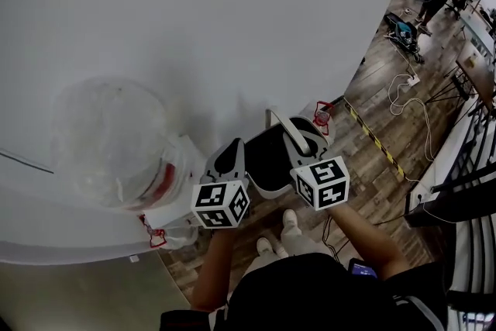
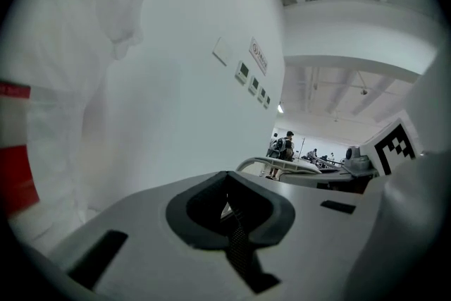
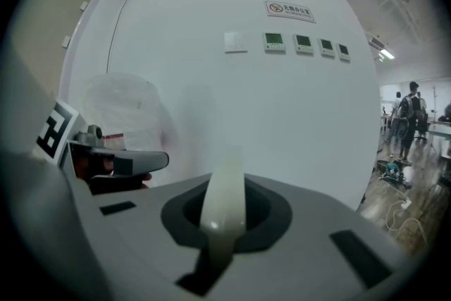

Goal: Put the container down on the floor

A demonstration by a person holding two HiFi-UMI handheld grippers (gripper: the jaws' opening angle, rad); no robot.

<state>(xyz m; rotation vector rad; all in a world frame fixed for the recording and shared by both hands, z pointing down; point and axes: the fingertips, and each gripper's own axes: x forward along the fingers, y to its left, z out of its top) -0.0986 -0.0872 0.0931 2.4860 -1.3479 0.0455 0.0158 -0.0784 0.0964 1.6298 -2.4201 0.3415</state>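
Aloft, container point(image 1: 267, 159); right tongs point(image 3: 222, 222) clamp it.

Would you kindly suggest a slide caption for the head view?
The left gripper and right gripper hold a dark container above the wooden floor, beside a white wall.

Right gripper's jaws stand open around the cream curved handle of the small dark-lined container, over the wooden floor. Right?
No. The right gripper is shut on the cream curved handle, as the right gripper view shows. The small dark-lined container is over the wooden floor.
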